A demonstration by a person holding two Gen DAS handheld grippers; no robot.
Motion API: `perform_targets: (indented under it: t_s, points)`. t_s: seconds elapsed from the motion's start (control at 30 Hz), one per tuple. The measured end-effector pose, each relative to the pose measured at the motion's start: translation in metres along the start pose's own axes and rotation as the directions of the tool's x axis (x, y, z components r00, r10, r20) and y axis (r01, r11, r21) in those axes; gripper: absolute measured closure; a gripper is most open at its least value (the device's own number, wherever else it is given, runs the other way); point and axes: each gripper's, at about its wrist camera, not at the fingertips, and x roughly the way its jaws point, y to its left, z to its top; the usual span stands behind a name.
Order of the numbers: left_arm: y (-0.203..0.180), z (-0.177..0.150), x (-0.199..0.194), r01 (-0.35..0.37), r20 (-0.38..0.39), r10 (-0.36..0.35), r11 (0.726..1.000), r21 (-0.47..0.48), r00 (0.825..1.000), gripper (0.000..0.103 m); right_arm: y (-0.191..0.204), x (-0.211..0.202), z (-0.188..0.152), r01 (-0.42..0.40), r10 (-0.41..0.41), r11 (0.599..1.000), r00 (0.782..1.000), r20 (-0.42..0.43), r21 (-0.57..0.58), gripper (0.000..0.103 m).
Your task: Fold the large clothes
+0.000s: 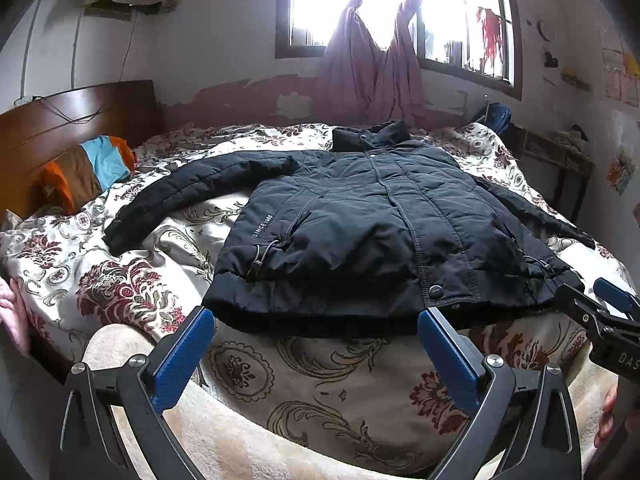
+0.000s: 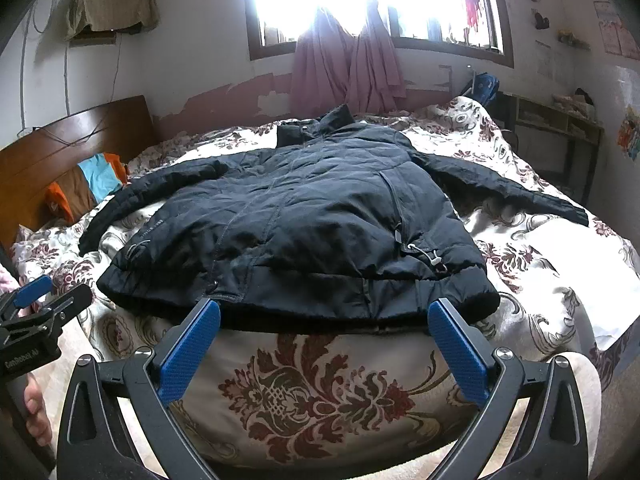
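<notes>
We see the jacket (image 1: 360, 220) spread flat mid-frame on the bed (image 1: 320, 384), both our grippers, left (image 1: 316, 328) and right (image 2: 324, 320), released, fingers splayed at its hem.

A floral quilt (image 1: 132, 280) in cream and dark red covers the bed. At its left stands a wooden headboard (image 1: 76, 120), with an orange, brown and blue pillow (image 1: 88, 172) leaning against it. Behind the bed, pink curtains (image 1: 368, 80) hang knotted before a bright window (image 1: 316, 4). The wall paint below the window is peeling. A cloth-draped shelf (image 2: 108, 12) sits high on the left wall. A wooden side table (image 2: 560, 120) stands at the right, near a blue bag (image 2: 484, 84).
</notes>
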Motion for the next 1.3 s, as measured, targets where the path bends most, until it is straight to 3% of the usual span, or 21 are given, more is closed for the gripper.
perform_targets:
  t_s: [0.37, 0.63, 0.8, 1.0, 1.2, 1.3]
  points:
    - [0.004, 0.002, 0.001, 0.006, -0.01, -0.006, 1.0, -0.01, 1.0, 0.0, 0.0, 0.003, 0.003, -0.011, 0.011, 1.0, 1.0, -0.018, 0.006, 0.001]
    - [0.011, 0.001, 0.021, -0.05, -0.119, 0.043, 0.997, -0.062, 0.992, 0.0, -0.015, 0.008, -0.001, -0.051, 0.057, 0.995, 0.996, -0.066, 0.086, 0.001]
    - [0.018, -0.001, 0.035, -0.01, -0.189, -0.012, 0.993, -0.116, 0.982, 0.0, -0.039, 0.011, 0.009, -0.037, 0.05, 0.982, 0.996, -0.071, 0.183, 0.001]
    - [0.017, 0.014, 0.041, -0.023, -0.193, 0.006, 0.996, -0.086, 0.981, 0.0, -0.08, 0.017, 0.047, 0.009, -0.008, 0.97, 1.0, -0.005, 0.242, 0.001]
    - [0.013, 0.049, 0.051, -0.033, -0.17, 0.02, 0.997, -0.074, 0.985, 0.0, -0.141, 0.057, 0.103, 0.123, -0.146, 0.935, 0.988, 0.044, 0.332, 0.001]
    - [0.004, 0.069, 0.062, -0.052, -0.151, 0.041, 0.997, -0.065, 0.988, 0.0, -0.188, 0.094, 0.126, 0.079, -0.125, 0.895, 0.989, 0.078, 0.439, 0.001]
